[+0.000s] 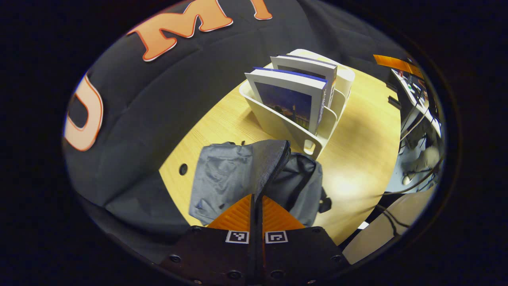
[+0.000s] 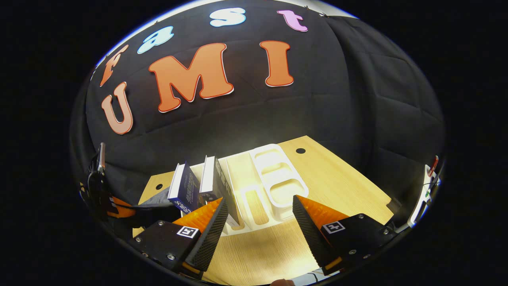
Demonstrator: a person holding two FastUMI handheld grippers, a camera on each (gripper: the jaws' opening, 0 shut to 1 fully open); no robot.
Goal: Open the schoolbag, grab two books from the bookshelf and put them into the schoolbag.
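Note:
In the left gripper view a grey schoolbag (image 1: 226, 178) lies on the wooden table (image 1: 357, 159). My left gripper (image 1: 257, 200) is shut on the bag's lifted flap along its zipper edge (image 1: 278, 163). Behind the bag stands a white bookshelf (image 1: 285, 127) with two upright books, a near one (image 1: 287, 101) and a far one (image 1: 309, 67). In the right gripper view my right gripper (image 2: 260, 220) is open and holds nothing, just in front of the bookshelf (image 2: 278, 178). The two books (image 2: 184, 190) (image 2: 212, 178) stand in its left slots. The left finger (image 2: 206, 226) is close to the nearer book.
A round cable hole (image 1: 183, 169) sits in the table near the booth's black wall. Past the table's right edge stands a desk with cables and equipment (image 1: 416, 115). In the right gripper view the shelf's right slots (image 2: 285, 190) hold nothing, and another cable hole (image 2: 300, 151) lies behind.

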